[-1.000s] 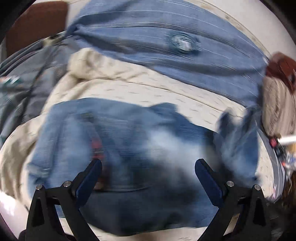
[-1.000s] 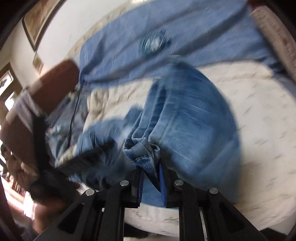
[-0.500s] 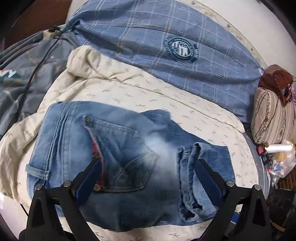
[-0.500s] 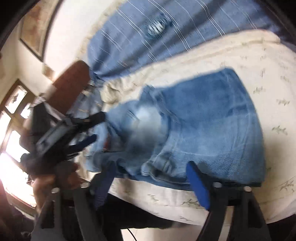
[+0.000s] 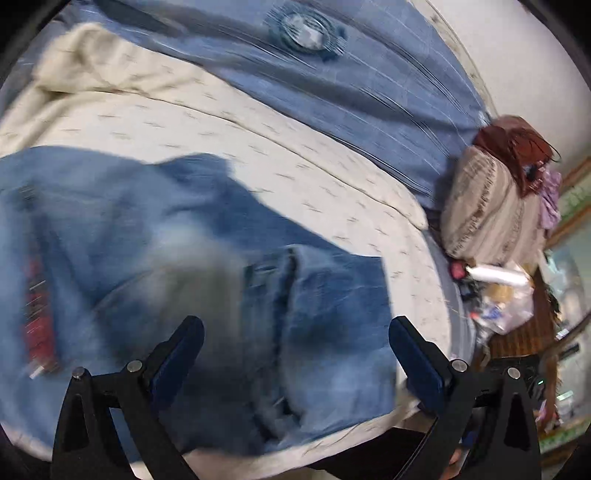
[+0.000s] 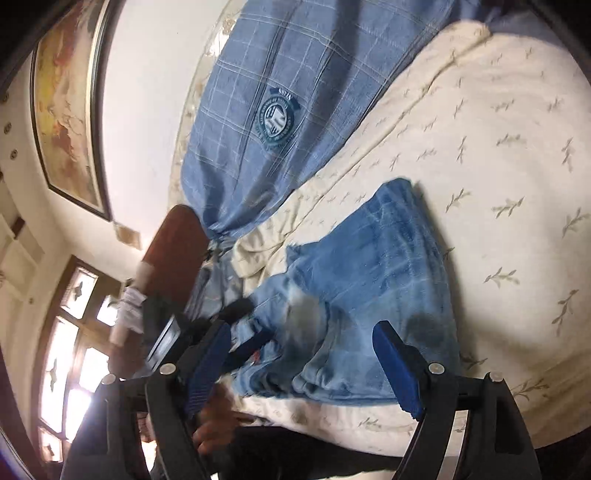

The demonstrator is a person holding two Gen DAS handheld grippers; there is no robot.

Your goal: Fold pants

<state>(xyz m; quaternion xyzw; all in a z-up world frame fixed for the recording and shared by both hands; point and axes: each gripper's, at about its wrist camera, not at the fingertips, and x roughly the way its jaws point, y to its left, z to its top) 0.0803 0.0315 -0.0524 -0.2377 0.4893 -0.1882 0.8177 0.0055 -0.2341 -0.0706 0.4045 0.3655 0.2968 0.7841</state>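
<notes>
Folded blue jeans (image 5: 207, 258) lie on a cream bedspread (image 5: 258, 147) near the bed's front edge. A red-lined back pocket shows at the left of the left wrist view, which is motion-blurred. My left gripper (image 5: 295, 336) hovers over the jeans' right half, open, nothing between its fingers. In the right wrist view the jeans (image 6: 369, 273) lie flat on the bedspread (image 6: 498, 166). My right gripper (image 6: 301, 334) stands open just in front of their near fold and holds nothing. The other gripper's dark fingers (image 6: 251, 343) show at the jeans' left end.
A blue checked cover with a round badge (image 5: 306, 33) (image 6: 277, 118) lies along the far side of the bed. A striped cushion (image 5: 491, 210) and a clutter of small things with a white bottle (image 5: 498, 275) sit at the right. A brown headboard (image 6: 177, 251) and window (image 6: 74, 350) stand at the left.
My right gripper let go of the jeans' hem, opened wide and drew back; the jeans now lie flat. The left wrist view swung right along the jeans, gripper still open.
</notes>
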